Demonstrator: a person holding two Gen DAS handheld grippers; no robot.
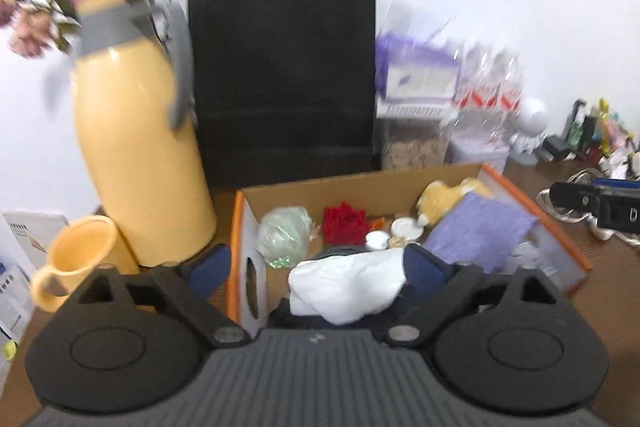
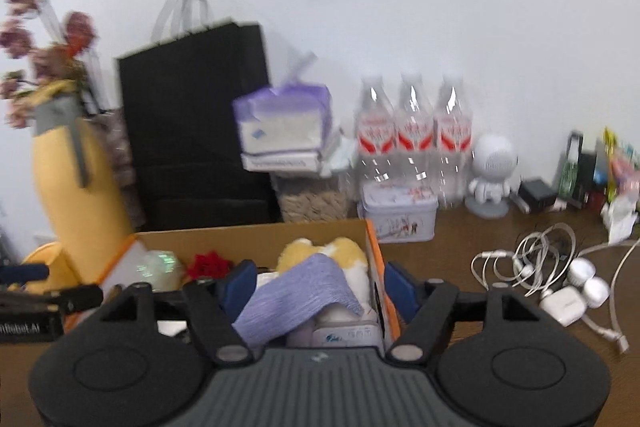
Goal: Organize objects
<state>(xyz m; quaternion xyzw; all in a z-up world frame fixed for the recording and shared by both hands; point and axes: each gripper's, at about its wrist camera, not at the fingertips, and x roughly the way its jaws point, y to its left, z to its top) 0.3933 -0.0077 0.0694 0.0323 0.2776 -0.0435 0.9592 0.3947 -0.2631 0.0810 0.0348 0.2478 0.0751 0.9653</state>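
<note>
An open cardboard box (image 1: 360, 187) with orange edges sits on the brown table and also shows in the right wrist view (image 2: 256, 231). It holds a purple cloth (image 1: 480, 231), a yellow plush toy (image 1: 444, 199), a red flower (image 1: 344, 223), a clear wrapped bundle (image 1: 284, 235), small white jars (image 1: 406, 229) and a crumpled white cloth (image 1: 348, 287). My left gripper (image 1: 316, 267) is open, straddling the box's left wall above the white cloth. My right gripper (image 2: 320, 283) is open, straddling the box's right wall over the purple cloth (image 2: 296, 291).
A yellow thermos (image 1: 140, 147) and yellow cup (image 1: 76, 259) stand left of the box, a black paper bag (image 1: 280, 75) behind. Tissue packs (image 2: 284, 123), water bottles (image 2: 412, 131), a tin (image 2: 396, 211), a white figurine (image 2: 492, 171) and tangled cables (image 2: 540, 267) lie to the right.
</note>
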